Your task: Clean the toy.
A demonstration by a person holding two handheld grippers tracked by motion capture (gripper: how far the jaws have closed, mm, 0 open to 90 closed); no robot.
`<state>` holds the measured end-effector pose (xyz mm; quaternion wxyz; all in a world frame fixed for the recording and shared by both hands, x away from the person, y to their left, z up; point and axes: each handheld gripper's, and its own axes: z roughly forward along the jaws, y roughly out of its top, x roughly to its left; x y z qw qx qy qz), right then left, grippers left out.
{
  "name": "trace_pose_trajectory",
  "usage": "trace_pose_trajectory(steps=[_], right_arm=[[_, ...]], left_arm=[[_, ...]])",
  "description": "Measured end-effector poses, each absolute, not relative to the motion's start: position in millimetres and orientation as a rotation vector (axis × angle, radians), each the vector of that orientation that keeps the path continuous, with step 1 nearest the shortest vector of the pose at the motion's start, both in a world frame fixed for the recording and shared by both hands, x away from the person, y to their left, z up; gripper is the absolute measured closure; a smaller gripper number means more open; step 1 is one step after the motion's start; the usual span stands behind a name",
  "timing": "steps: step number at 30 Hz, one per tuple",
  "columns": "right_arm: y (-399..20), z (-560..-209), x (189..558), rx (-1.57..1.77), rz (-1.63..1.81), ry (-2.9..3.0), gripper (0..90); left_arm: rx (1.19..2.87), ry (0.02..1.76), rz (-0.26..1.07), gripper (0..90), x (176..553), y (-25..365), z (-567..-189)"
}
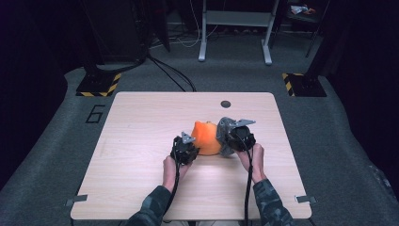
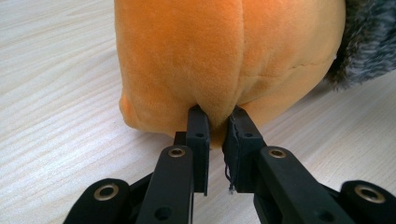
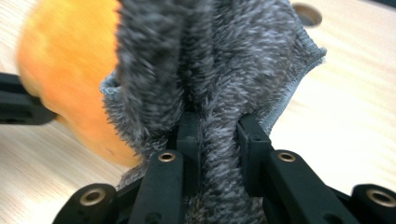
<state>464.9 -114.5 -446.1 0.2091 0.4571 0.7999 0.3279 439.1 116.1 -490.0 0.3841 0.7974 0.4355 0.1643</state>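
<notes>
Between the jaws of the left gripper (image 2: 218, 123), a pinched fold of the orange plush toy (image 2: 224, 56), jaws clenched on its lower edge, the rest of the toy bulging just beyond the tips and resting on the wooden table (image 2: 56, 93). Between the jaws of the right gripper (image 3: 218, 128), a bunched ridge of grey fuzzy cloth (image 3: 210, 70), gripped tight, hemmed edge spreading past the tips, orange toy touching it on one side. Farther out, a dark round hole (image 1: 226, 104) in the tabletop, well apart.
</notes>
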Motion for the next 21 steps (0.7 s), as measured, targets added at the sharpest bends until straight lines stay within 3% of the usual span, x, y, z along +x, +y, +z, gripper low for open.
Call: trace_pose_trajectory(steps=[14,21], right_arm=[[-127,-485,482,1.421,0.753,2.296,74.7],[-133,-452,467,1.374,0.861,2.204,75.2]], left_arm=[[2.018,1.118,0.41,80.6,440,118,-491],[2.032,1.11,0.408,80.4,440,119,-490]])
